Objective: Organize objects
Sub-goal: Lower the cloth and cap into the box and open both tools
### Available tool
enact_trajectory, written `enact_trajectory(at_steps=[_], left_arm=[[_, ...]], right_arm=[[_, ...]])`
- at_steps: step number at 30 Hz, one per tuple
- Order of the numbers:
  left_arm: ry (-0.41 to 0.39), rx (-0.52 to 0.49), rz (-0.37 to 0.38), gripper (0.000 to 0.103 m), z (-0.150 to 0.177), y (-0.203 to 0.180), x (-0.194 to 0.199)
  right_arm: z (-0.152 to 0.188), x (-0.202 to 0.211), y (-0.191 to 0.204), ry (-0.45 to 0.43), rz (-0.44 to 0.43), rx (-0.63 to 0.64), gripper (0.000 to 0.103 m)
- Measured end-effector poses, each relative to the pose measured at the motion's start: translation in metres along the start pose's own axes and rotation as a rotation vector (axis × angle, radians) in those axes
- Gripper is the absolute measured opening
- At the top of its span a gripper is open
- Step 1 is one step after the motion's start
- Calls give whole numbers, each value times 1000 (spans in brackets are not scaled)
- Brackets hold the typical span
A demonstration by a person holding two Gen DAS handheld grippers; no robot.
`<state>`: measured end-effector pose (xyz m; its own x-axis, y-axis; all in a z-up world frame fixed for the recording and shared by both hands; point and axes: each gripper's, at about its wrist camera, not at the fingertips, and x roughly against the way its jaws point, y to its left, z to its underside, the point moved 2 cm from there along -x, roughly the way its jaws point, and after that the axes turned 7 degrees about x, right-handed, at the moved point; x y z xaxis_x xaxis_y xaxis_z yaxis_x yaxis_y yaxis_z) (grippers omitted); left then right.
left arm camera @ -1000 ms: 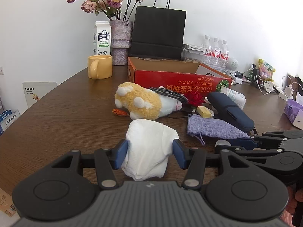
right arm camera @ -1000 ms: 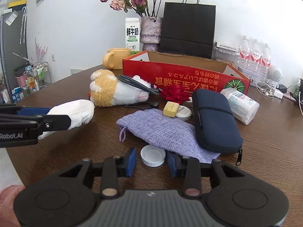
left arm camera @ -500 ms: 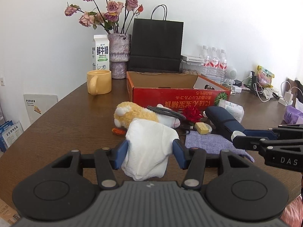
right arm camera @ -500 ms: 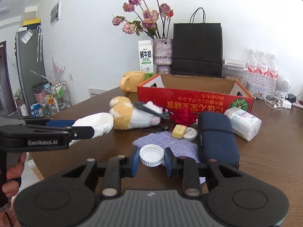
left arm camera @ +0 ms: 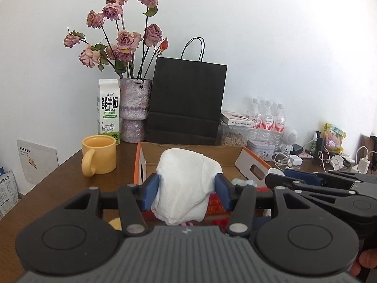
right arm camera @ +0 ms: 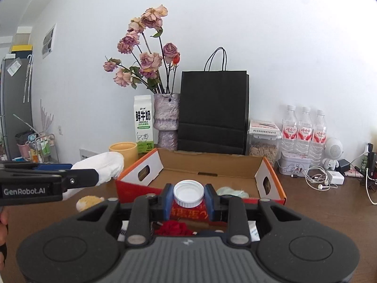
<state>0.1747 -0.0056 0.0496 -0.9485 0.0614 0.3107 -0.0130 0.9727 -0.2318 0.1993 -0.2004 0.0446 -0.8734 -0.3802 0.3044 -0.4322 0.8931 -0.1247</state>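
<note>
Your left gripper's [left arm camera: 187, 192] body hides most of the table [left arm camera: 59, 184] in front of you; only a yellow scrap of the plush toy [left arm camera: 115, 224] shows under it. The white cloth [left arm camera: 186, 186] covers the middle of the cardboard box [left arm camera: 150, 151]. Your right gripper [right arm camera: 188, 198] blocks the box's red front wall, whose print you cannot read. A fingertip [left arm camera: 366, 258] is cut off at the frame's edge.

1. A lived-in home room: a brown tabletop [right arm camera: 318, 202] against a white wall.
2. Along its back edge stand a vase of dried roses [left arm camera: 134, 108], a milk carton [left arm camera: 108, 110] and water bottles [right arm camera: 305, 132].
3. A fridge [right arm camera: 16, 108] stands at the left.
</note>
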Motion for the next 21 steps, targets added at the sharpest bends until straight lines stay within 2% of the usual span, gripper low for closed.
enact_trajectory(at_steps=[5, 14, 19, 21], left_arm=[[13, 4, -37, 54, -16, -4, -48], [81, 51, -118, 54, -27, -3, -137], [130, 49, -149, 53, -14, 8, -155], [130, 56, -133, 56, -13, 9, -155]], right_arm=[[-15, -52, -11, 25, -2, 14, 27], [-19, -146, -31, 113, -25, -33, 27], [-4, -169, -34, 170, -31, -23, 27], [1, -173, -33, 189, -29, -22, 27]])
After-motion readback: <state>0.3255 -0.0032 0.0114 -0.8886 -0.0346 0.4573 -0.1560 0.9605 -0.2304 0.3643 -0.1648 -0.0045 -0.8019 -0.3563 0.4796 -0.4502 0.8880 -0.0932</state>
